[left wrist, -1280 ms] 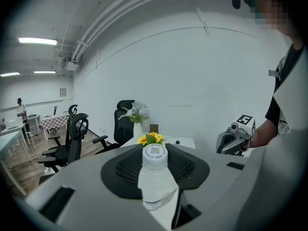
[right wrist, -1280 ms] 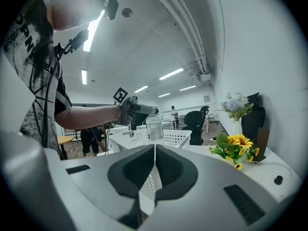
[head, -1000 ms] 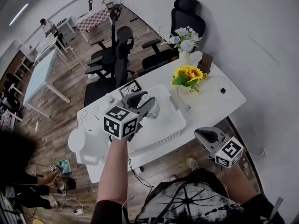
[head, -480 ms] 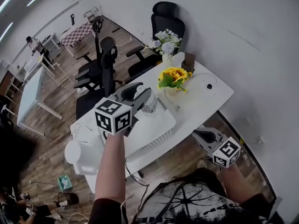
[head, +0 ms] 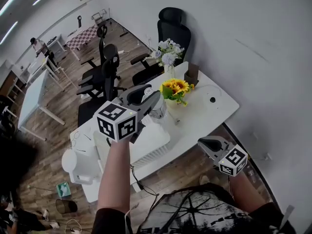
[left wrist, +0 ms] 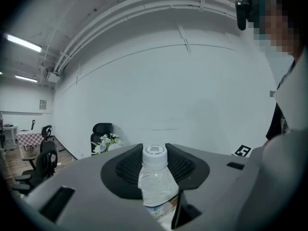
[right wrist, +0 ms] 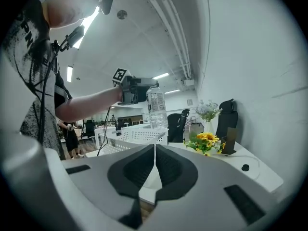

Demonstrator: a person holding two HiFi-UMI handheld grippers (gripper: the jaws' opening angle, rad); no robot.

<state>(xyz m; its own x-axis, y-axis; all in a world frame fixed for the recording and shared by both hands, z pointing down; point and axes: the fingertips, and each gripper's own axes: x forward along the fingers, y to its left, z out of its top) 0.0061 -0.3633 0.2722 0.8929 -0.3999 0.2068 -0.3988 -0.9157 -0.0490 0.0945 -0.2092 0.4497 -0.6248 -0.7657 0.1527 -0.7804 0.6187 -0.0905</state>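
My right gripper [right wrist: 154,154] is nearest me, short of the white basket [head: 148,144] and off the table's edge, its jaws pressed together on nothing. My left gripper [head: 149,99] is raised above the basket's far end, its jaws clamped on the body of a clear water bottle [left wrist: 156,176] with its white cap up. Just past the basket stand sunflowers [head: 175,87]. Farther on is a vase of pale flowers [head: 168,58], then a black chair [head: 171,29].

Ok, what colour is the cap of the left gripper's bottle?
White cap, with a grey code print on top; clearest in the left gripper view.
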